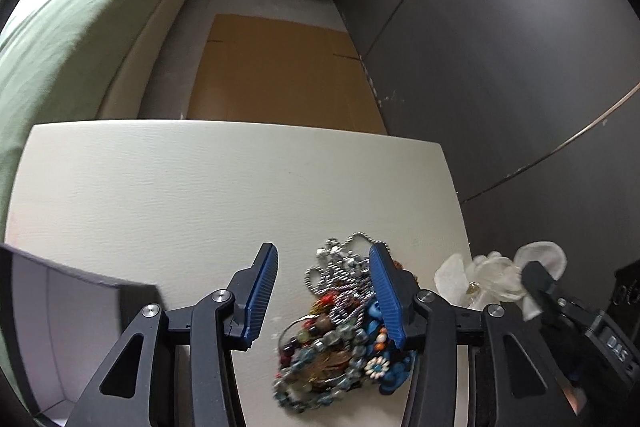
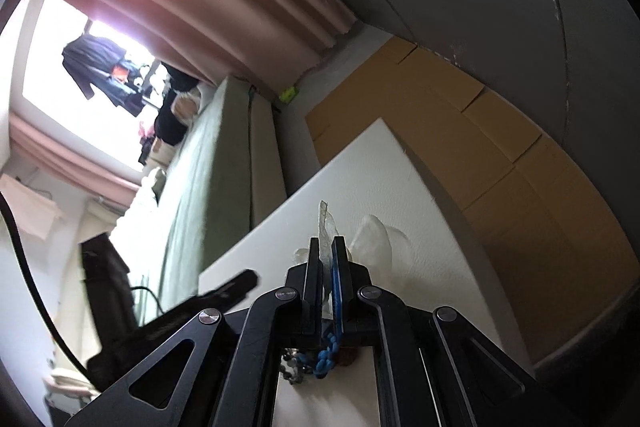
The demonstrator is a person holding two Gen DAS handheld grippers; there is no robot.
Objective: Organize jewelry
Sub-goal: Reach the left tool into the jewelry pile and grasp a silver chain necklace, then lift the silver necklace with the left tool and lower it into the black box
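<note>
A tangled heap of jewelry (image 1: 344,331) lies on the white table (image 1: 180,187): silver chains, glass beads, blue and red pieces. My left gripper (image 1: 324,255) is open above it, with the right finger (image 1: 386,291) over the heap's edge and the left finger (image 1: 262,291) over bare table. My right gripper (image 2: 327,243) is shut on a clear plastic bag (image 2: 326,227) and holds it up at the table's right edge; the bag also shows in the left wrist view (image 1: 492,279). Part of the heap (image 2: 320,357) shows under the right gripper.
An open grey box with a white inside (image 1: 52,323) stands at the table's left front. A bed with a green cover (image 1: 60,47) lies to the left. Flat cardboard (image 1: 280,67) covers the floor beyond the table. A dark wall (image 1: 500,47) is on the right.
</note>
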